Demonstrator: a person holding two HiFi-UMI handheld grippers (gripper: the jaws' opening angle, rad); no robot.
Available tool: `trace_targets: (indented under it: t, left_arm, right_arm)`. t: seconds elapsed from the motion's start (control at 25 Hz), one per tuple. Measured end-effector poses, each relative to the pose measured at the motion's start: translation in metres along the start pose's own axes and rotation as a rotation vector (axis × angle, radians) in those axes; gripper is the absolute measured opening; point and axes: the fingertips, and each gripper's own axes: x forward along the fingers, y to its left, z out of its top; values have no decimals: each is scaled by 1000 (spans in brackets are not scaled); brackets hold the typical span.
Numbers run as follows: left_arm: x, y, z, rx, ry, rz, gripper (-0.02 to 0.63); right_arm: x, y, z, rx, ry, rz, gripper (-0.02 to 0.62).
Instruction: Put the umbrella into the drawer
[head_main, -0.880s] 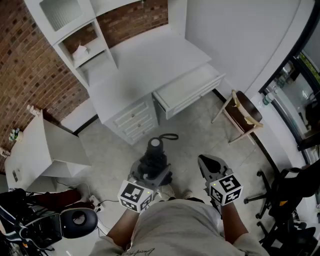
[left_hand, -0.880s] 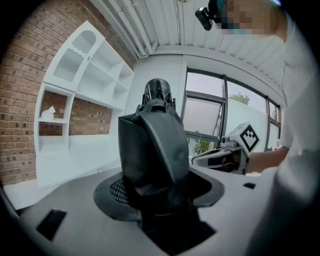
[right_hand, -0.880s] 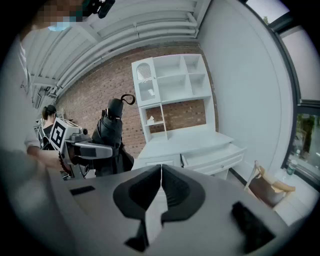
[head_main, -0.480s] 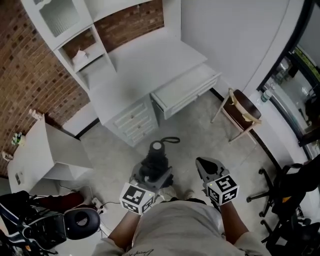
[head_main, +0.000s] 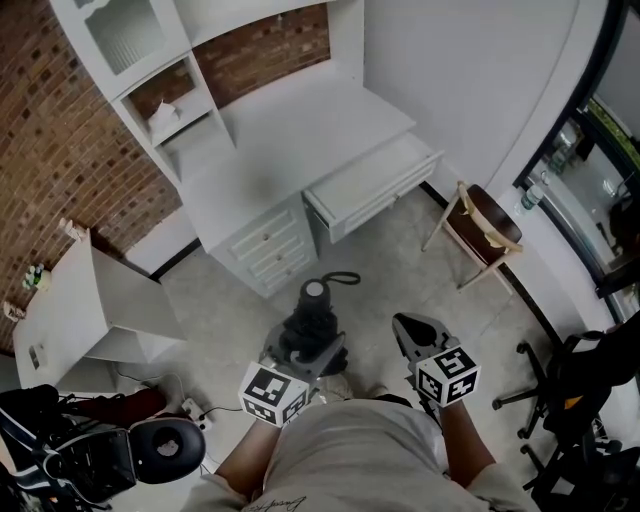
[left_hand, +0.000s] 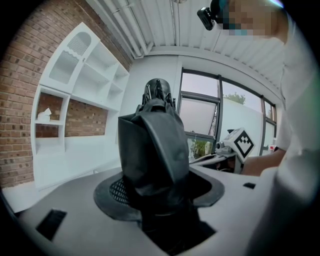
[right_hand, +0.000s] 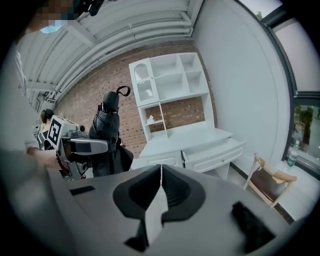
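Black umbrella (head_main: 311, 328) held; drawer (head_main: 372, 184) open.

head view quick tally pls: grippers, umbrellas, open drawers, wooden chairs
grippers: 2, the left gripper and the right gripper
umbrella: 1, black and folded, clamped in the left gripper
open drawer: 1, on the white desk
wooden chair: 1
total: 5

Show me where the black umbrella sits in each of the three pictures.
Head view: umbrella at lower middle, before the person.
Left gripper view: dead centre, between the jaws.
Right gripper view: left of centre.
Shared landmark: the white shelf unit, in all three.
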Motion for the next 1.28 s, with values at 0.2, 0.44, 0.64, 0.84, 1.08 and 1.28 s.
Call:
trace_targets:
  t: [0.2,0.44,0.64,0.84,1.08,1.28]
  left_arm:
    - [3,5,1,11,0,-2,276]
    - [3,8,4,15,0,-6,276]
    - [1,9,6,16,-7,-7,276]
    - [0,8,7,15,-8,-15,276]
    - [6,15,11,18,-21,-11,276]
    - [12,26,19,37,-29,-7,276]
  right_arm:
    - [4,0,1,-4,-7,-4,31]
    - [6,2,2,-5,-12,5,31]
    - [2,2,-2,4,-12,-1,29]
    - [1,1,-2,6,-14,-8,31]
    - [8,-3,1,1,-28,-3,31]
    - [22,-11,12,-5,-38,-3,31]
